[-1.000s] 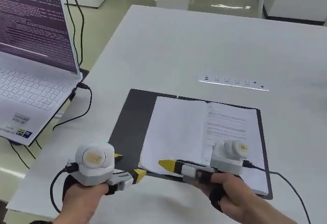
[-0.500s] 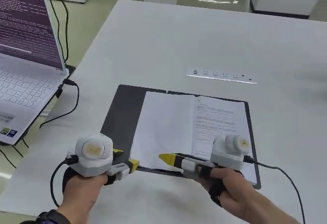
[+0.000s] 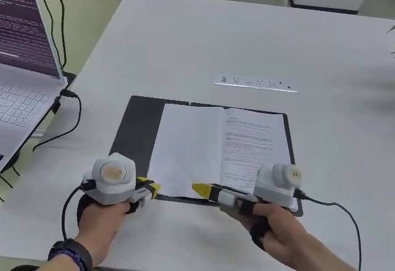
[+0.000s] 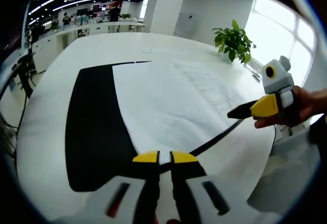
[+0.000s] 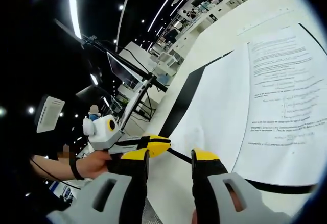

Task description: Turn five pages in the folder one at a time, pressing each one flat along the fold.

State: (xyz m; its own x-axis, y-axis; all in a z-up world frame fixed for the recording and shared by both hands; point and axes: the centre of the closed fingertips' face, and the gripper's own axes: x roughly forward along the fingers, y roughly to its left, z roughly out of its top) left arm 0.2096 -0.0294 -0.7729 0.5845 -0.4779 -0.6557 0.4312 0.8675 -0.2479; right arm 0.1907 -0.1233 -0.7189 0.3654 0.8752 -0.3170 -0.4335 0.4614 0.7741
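The folder (image 3: 137, 134) is lying open on the table (image 3: 185, 36), with no page being lifted; turns already done cannot be counted. The right gripper (image 5: 171, 155) is being held apart and empty. The left gripper (image 4: 164, 157) is being held nearly together at the folder's near edge, grip undeterminable.

Laptop (image 3: 18, 98) left of folder (image 3: 136, 135)

Your folder (image 3: 137, 136) has a smooth, matt black cover, and its pages (image 3: 185, 150) are matt white paper. The table (image 3: 216, 36) is smooth and white with a faint sheen. The left gripper (image 3: 151, 189) and right gripper (image 3: 199, 189) have glossy yellow plastic tips.
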